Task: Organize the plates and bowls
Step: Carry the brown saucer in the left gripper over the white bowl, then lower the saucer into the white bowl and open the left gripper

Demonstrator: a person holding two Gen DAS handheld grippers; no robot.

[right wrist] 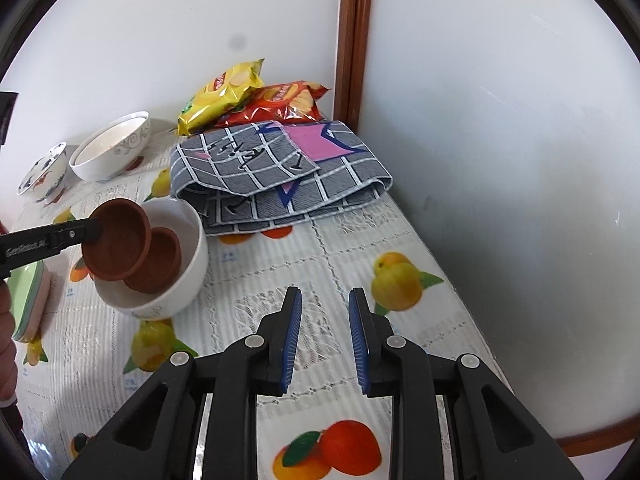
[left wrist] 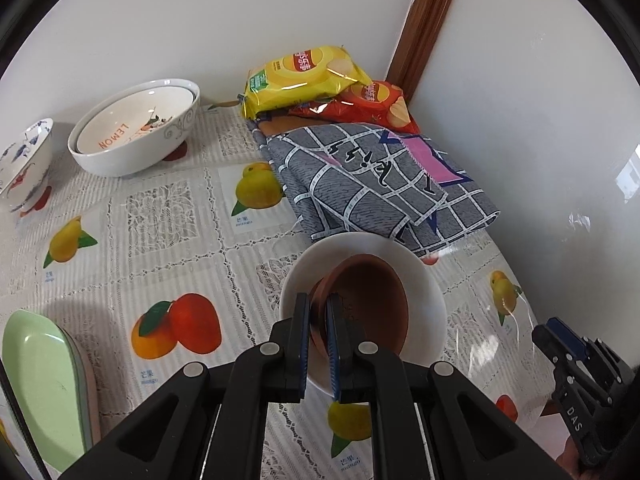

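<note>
Clamping the rim of a small brown clay bowl [right wrist: 116, 240], my left gripper [left wrist: 318, 344] has its jaws pressed together on that thin wall and holds the bowl tilted over a white bowl [right wrist: 188, 276]. A second brown bowl [right wrist: 158, 262] already lies inside the white one, just under the one I hold; whether the two touch I cannot tell.

My right gripper [right wrist: 325, 340] hangs over bare tablecloth [right wrist: 304, 248] with its blue pads apart and nothing between them. Open cloth lies all around it, up to the table's right edge, which runs close along the white wall [right wrist: 500, 160].

Beyond the white bowl a folded grey checked cloth [right wrist: 280, 176] lies near its far rim, and behind that a yellow crisp bag [right wrist: 220, 96] and a red crisp bag [right wrist: 280, 104] fill the corner by the brown wooden post [right wrist: 354, 40].

At the far left, against the wall, two white bowls nested together [left wrist: 132, 128], the inner lettered LEMON, stand beside a blue-and-white patterned bowl [left wrist: 24, 160]. Between them and the white bowl the cloth is clear. A stack of plates with a green plate [left wrist: 44, 376] on top sits at the near left, well apart from my left fingers.
</note>
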